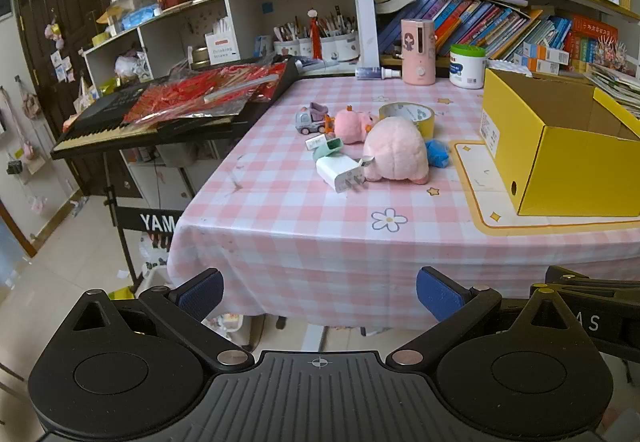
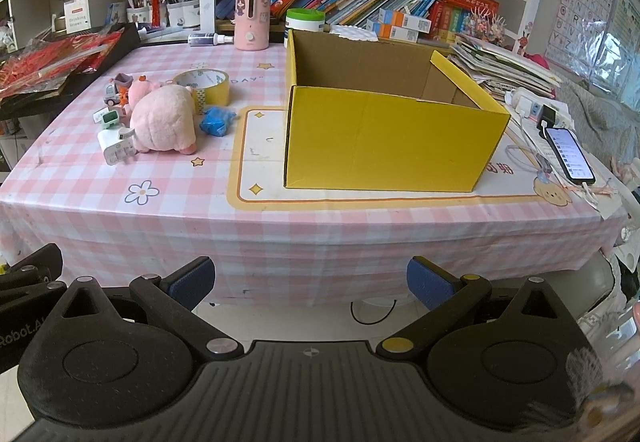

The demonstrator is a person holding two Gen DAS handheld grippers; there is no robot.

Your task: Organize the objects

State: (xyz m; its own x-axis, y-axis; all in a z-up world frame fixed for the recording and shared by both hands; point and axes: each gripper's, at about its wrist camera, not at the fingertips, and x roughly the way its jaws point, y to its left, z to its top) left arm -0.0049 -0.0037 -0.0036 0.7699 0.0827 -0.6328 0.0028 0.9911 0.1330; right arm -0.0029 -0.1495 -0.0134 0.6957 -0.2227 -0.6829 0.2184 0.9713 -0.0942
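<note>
A cluster of small objects lies on the pink checked table (image 1: pixel 280 210): a big pink plush (image 1: pixel 396 150) (image 2: pixel 162 118), a smaller pink plush (image 1: pixel 350 124), a toy truck (image 1: pixel 310 118), a tape roll (image 1: pixel 412 114) (image 2: pixel 208 84), a white charger (image 1: pixel 338 170) (image 2: pixel 116 148), a mint green item (image 1: pixel 330 148) and a blue object (image 2: pixel 216 122). An open yellow box (image 1: pixel 560 146) (image 2: pixel 384 130) stands to their right, its inside looking empty. My left gripper (image 1: pixel 320 294) and right gripper (image 2: pixel 310 284) are both open and empty, held in front of the table's near edge.
A keyboard piled with red packets (image 1: pixel 180 102) stands left of the table. Shelves of books and pen cups line the back. A pink dispenser (image 2: pixel 250 16) and white jar (image 2: pixel 304 22) stand behind. A phone (image 2: pixel 568 154) and papers lie at the right.
</note>
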